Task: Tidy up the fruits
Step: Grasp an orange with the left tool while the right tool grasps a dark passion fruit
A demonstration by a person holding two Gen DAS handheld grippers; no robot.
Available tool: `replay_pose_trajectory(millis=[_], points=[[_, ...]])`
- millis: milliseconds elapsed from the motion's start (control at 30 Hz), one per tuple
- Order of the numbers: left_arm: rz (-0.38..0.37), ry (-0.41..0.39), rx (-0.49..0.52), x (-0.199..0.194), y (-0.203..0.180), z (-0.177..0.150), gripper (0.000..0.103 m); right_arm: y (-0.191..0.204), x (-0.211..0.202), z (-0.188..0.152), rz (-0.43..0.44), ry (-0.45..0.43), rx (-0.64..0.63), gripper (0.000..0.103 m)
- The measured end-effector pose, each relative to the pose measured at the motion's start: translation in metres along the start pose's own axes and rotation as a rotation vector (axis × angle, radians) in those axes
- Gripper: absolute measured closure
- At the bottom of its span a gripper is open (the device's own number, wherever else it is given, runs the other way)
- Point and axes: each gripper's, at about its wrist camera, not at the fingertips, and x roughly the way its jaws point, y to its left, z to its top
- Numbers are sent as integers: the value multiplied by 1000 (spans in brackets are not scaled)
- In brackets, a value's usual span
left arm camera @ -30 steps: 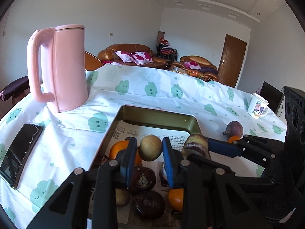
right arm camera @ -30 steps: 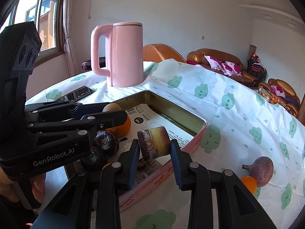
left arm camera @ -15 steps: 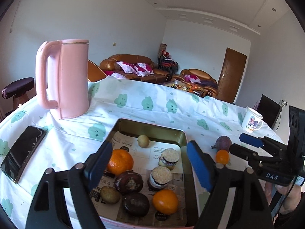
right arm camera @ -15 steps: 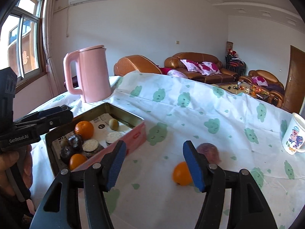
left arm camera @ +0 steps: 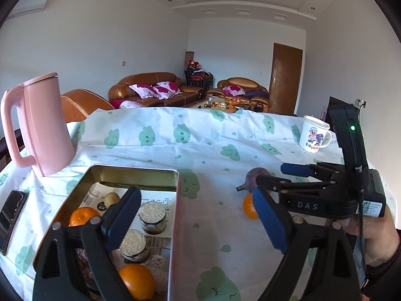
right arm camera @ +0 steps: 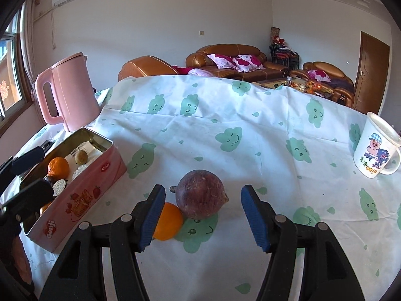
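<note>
A pink tin (left arm camera: 175, 200) holds two oranges (left arm camera: 81, 215), a small brown fruit (left arm camera: 112, 199), two cut pieces with white tops (left arm camera: 152, 217) and some dark fruits. My left gripper (left arm camera: 195, 194) hovers over the tin's right rim, its jaws opening with nothing between them. On the cloth to the right lie a round purple fruit (right arm camera: 200, 194) and an orange (right arm camera: 168, 222) that touch each other. My right gripper (right arm camera: 203, 190) is open just in front of them. Its fingers stand to either side of the purple fruit without touching it.
A pink kettle (left arm camera: 42, 125) stands behind the tin and a dark phone (left arm camera: 11, 213) lies at the table's left edge. A white cartoon mug (right arm camera: 376, 150) sits far right. A hand (left arm camera: 371, 238) holds the right gripper.
Both grippers let go of their pieces, which now lie in the tin, and opened wide. Both swung right; the right one now faces the purple fruit and orange on the cloth.
</note>
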Motion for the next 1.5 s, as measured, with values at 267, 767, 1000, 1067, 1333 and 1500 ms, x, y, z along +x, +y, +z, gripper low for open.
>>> replay_pose_trajectory(millis=[267,767,1000,1067,1333,1500], points=[[5,19,-3,7,0,-2,10,-19,35,2,83,111,136,43],[-77,102,75,38,-49,-4,11,-50,-27,-17,-107,-46,150,49],[-151,231,99,70,-71,-3,34,-70,-35,-23,-91,-60,205,49],[-160,280,115,82,-77,-5,44,-69,-35,-23,-87,-63,205,49],[-190,391,73,106,-76,-9,66,-69,-27,-23,-56,-20,194,49],[-200,377,51,103,-72,-8,67,-68,-24,-23,-46,-9,190,49]])
